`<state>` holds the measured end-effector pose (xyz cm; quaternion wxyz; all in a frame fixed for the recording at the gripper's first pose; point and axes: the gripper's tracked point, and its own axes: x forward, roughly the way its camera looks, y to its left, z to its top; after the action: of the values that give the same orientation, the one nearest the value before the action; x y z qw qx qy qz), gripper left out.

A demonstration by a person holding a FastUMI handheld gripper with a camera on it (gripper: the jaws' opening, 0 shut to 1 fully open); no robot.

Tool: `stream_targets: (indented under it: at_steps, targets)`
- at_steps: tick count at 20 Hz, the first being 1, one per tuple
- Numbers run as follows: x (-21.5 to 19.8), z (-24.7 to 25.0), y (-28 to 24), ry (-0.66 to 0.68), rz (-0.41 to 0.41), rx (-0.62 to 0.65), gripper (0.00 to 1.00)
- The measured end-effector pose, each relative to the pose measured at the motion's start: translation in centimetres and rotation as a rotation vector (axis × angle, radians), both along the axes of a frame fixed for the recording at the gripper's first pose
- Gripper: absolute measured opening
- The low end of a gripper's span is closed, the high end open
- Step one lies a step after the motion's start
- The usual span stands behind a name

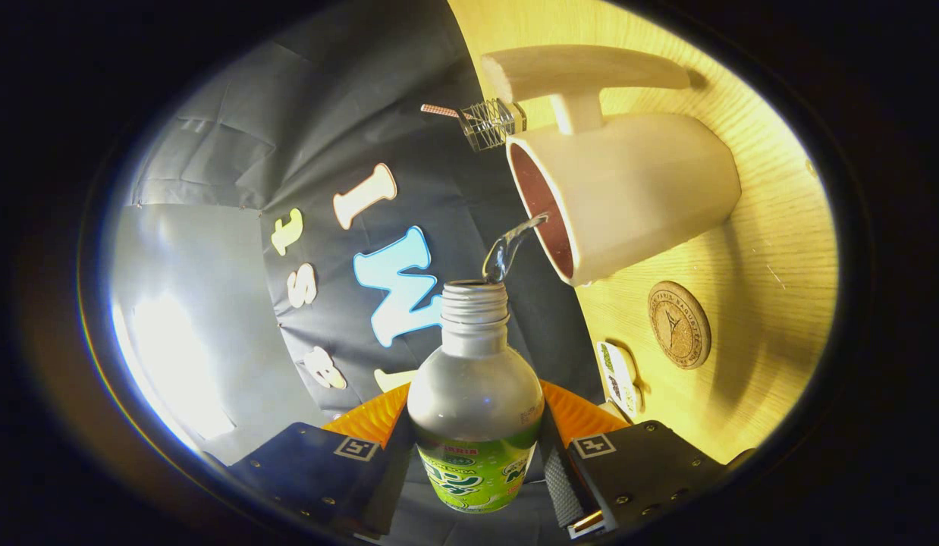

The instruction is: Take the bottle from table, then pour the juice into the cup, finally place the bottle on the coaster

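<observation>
gripper (475, 462) pinching tilted bottle (475, 402), stream entering cup (629, 201): pour underway; placing on coaster (679, 324) not yet done.

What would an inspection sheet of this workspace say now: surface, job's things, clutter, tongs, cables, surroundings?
Surface: wooden table, bare around the things.
Job's things: bottle, cap off, tipped toward the cup; a clear stream runs from its mouth over the cup's rim. Round cork coaster beside the cup, nothing on it.
Clutter: small wire holder with a striped stick behind the cup; pale wooden piece next to the cup; small patterned item near the coaster.
Tongs: tongs shut on the bottle, both fingers pressing its sides.
Cables: nothing seen.
Surroundings: black cloth wall beyond the table.
</observation>
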<state>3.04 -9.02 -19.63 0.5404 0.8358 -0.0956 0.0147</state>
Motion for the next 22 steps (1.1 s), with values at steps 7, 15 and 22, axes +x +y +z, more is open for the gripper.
stream_targets:
  at_steps: [7, 15, 22]
  targets:
    - [0.3, 0.8, -0.5, -0.014, -0.017, 0.046, 0.77]
    - [0.0, 2.2, -0.6, -0.036, -0.032, 0.109, 0.77]
    - [-0.1, 3.2, -0.9, -0.049, -0.054, 0.178, 0.77]
